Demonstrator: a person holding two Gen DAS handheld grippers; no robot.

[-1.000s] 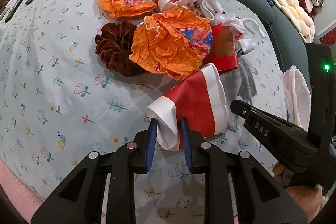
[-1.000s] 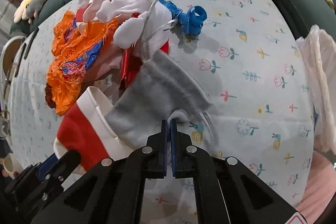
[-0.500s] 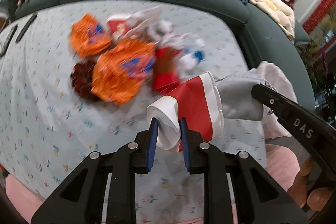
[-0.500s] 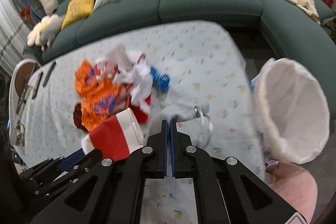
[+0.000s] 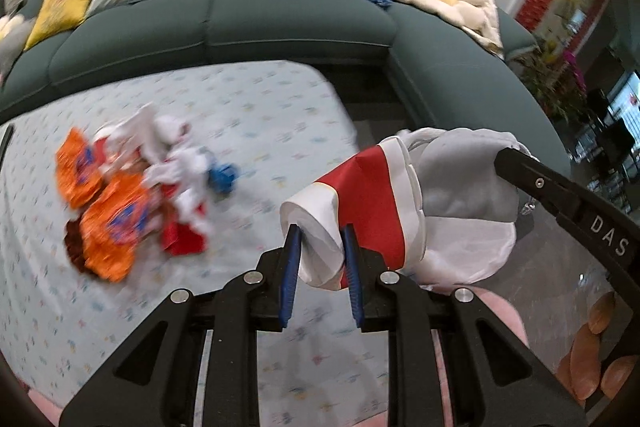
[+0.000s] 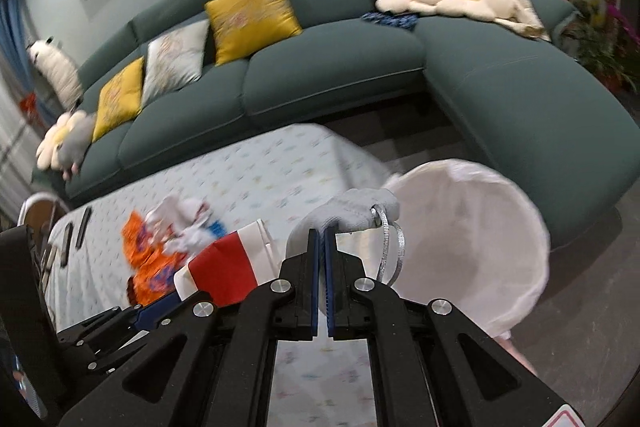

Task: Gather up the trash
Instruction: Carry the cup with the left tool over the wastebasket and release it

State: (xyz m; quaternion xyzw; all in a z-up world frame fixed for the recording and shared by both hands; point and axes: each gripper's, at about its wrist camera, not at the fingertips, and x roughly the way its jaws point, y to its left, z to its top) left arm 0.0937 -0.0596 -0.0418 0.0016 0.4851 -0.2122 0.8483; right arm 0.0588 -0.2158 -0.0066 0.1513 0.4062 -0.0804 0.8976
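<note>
My left gripper (image 5: 319, 233) is shut on a crushed red and white paper cup (image 5: 360, 195), held up in the air past the table's right edge. The cup (image 6: 224, 269) also shows at lower left in the right wrist view. My right gripper (image 6: 320, 233) is shut on a grey drawstring pouch (image 6: 348, 213) with a silver cord, lifted just left of the white-lined trash bin (image 6: 472, 243). In the left wrist view the pouch (image 5: 460, 183) hangs over the bin's white liner (image 5: 468, 251). A blurred pile of orange wrappers (image 5: 108, 211), white gloves and red scraps stays on the table.
The floral tablecloth (image 5: 256, 107) covers a low table in front of a dark green sofa (image 6: 332, 79) with yellow and grey cushions. Remote controls (image 6: 82, 227) lie at the table's far left. A pink rug (image 5: 500, 311) and dark floor lie below the bin.
Both grippers have risen and swung right off the pile, carrying the cup and the pouch from the table surface to beside the white bin. The pile has shrunk away to the left.
</note>
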